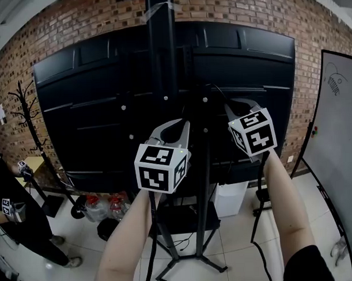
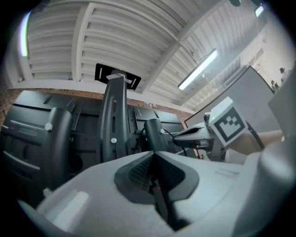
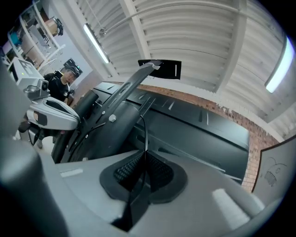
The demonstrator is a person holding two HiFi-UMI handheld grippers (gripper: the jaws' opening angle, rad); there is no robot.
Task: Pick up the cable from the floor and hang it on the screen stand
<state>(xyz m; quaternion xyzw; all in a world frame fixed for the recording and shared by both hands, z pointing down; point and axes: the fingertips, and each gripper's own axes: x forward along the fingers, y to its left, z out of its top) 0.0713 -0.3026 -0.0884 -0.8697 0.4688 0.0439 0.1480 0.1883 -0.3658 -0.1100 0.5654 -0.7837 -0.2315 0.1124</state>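
left gripper (image 2: 152, 156): jaws together, can't tell if anything is pinched | right gripper (image 3: 144, 157): jaws clamped on cable (image 3: 145, 132) | cable: thin black line rising from the jaw seam toward the screen stand (image 1: 161, 57) | both grippers held up close to the back of the screen (image 1: 88, 105)

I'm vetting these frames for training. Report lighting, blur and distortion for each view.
Head view: strong fisheye bends the brick wall, and the black screen reads dark. Left gripper view: the ceiling light glares, and the near fingers are soft. Right gripper view: its fingers are blurred, and the cable beyond them is crisper.
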